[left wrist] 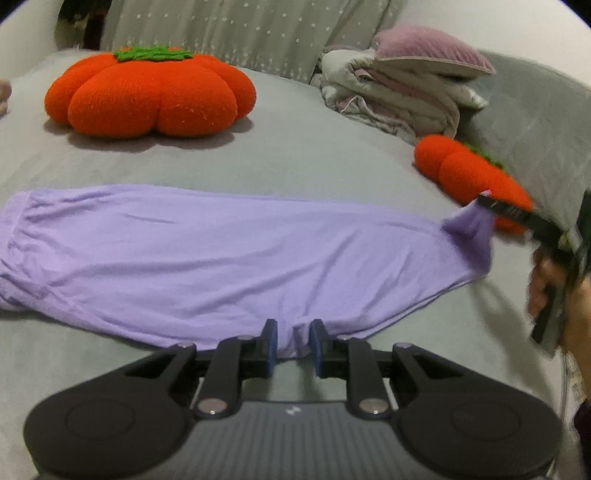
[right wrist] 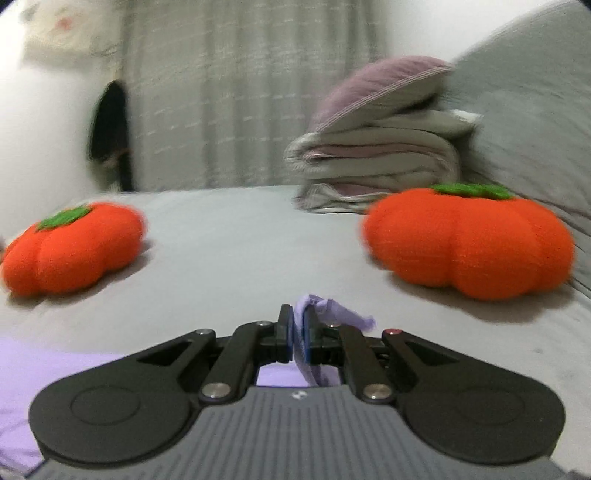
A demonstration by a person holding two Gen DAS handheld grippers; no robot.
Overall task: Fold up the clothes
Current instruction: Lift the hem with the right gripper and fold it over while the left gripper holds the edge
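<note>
A lilac garment (left wrist: 229, 254) lies spread flat across the near part of the grey bed (left wrist: 295, 155), its long axis running from the left edge of the bed toward the right. Its gathered end sits at the far left; the cloth shows shallow creases along its length.

The left tool (left wrist: 293, 345) sits at the garment's near hem, fingers apart with a narrow gap between the blue pads (left wrist: 270, 347). A small tuck of the hem bulges up into that gap, but the pads do not press it — whether they touch the cloth cannot be told.

The right tool (right wrist: 296, 334) has its pads closed tight on a bunch of the lilac garment (right wrist: 325, 314), a tuft of fabric poking out above and to the right of the fingers. In the left wrist view this same tool (left wrist: 484, 201) is seen at the right end of the garment, lifting that corner a little off the bed into a peak, with the person's hand (left wrist: 546, 280) on its handle.

Beyond the garment rest two orange pumpkin cushions: one (left wrist: 147, 96) toward the far left of the bed, the other (left wrist: 469, 173) near the right edge, against a large grey pillow (left wrist: 535, 125). A stack of folded bedding (left wrist: 391, 96) topped by a mauve pillow (left wrist: 432, 48) sits at the far right corner. A grey curtain (left wrist: 236, 29) hangs behind.
</note>
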